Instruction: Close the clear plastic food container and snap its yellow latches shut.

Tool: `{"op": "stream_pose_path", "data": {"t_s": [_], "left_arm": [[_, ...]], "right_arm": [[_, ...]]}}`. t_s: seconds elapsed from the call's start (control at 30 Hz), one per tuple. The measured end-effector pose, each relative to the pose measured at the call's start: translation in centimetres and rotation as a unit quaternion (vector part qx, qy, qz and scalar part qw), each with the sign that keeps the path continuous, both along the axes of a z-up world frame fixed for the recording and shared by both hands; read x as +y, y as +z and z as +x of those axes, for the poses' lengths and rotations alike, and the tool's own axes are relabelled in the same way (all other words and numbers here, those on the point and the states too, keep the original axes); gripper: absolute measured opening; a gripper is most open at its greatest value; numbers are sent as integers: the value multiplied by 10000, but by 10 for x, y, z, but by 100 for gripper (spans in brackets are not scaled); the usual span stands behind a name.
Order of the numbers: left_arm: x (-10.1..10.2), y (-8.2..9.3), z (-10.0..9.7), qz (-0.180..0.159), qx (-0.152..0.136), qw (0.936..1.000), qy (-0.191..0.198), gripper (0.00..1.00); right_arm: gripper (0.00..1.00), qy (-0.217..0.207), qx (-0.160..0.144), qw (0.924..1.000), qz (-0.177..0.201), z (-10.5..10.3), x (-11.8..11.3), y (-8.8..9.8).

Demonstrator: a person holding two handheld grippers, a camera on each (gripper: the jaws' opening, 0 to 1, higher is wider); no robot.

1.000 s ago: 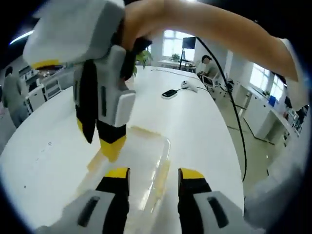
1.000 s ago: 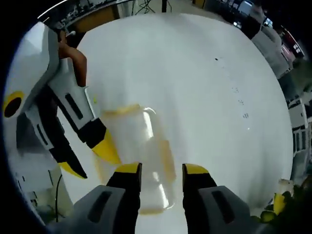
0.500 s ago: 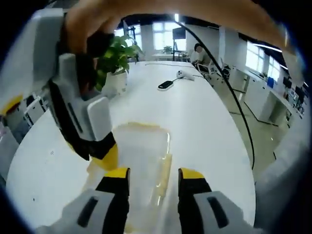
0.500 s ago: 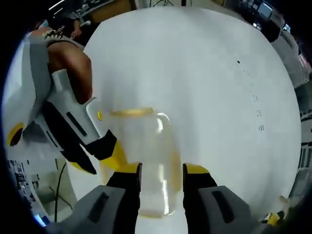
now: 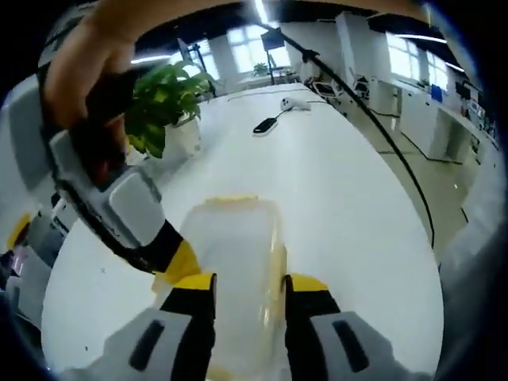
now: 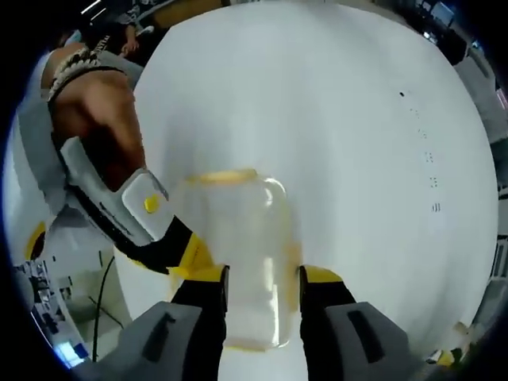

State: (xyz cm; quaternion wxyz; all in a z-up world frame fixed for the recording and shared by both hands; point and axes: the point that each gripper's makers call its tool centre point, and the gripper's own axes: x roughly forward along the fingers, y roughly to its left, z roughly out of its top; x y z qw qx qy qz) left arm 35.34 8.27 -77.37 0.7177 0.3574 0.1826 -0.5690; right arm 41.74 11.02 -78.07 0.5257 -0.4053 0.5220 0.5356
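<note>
The clear plastic container [image 5: 234, 238] lies on the white table [image 5: 333, 206], a yellow latch [image 5: 230, 198] on its far end and another along its right side [image 5: 278, 262]. My left gripper [image 5: 250, 282] hovers over its near end, jaws apart, the lid showing between them. The right gripper, held by a hand, reaches in from the left, its yellow tip [image 5: 178, 260] at the container's left edge. In the right gripper view the container [image 6: 234, 230] runs away from my right gripper [image 6: 262, 274], whose jaws stand apart over it. The left gripper's tip [image 6: 190, 252] touches its left side.
A potted plant [image 5: 159, 99], a black handset [image 5: 264, 125] and a white device [image 5: 295, 103] sit at the table's far end. A black cable [image 5: 381, 135] runs off the right edge. The table's edge [image 6: 127, 294] drops to the floor at lower left.
Both cameras have tilted and moved. The container has stayed where it was on the table. Each gripper's tip has settled lower against the container's side. The jaw gaps look the same.
</note>
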Motion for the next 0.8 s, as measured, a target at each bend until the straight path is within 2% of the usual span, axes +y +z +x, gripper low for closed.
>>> {"op": "stream_pose_path", "data": {"t_s": [0.1,0.3,0.53,0.67,0.8], "left_arm": [[-1,-2,0,192,-213,9995,-113,29],[-1,-4,-1,384,-632,9972,-139,29],[0,-3,0,312,-619,9975,-131,28],[-1,-4,-3,318,-756,9964,-222,25],[-1,-4,-4,261,-908,9951,-296,22]], "right_arm": [[33,32,-12,10000,-65,-1,1,0],[33,46,-41,9990,-436,-5,2,-1],[32,27,-52,9984,-563,-9,1,0],[31,-61,3,9988,-489,-8,1,0],[31,-173,43,9996,-216,-4,-1,0]]}}
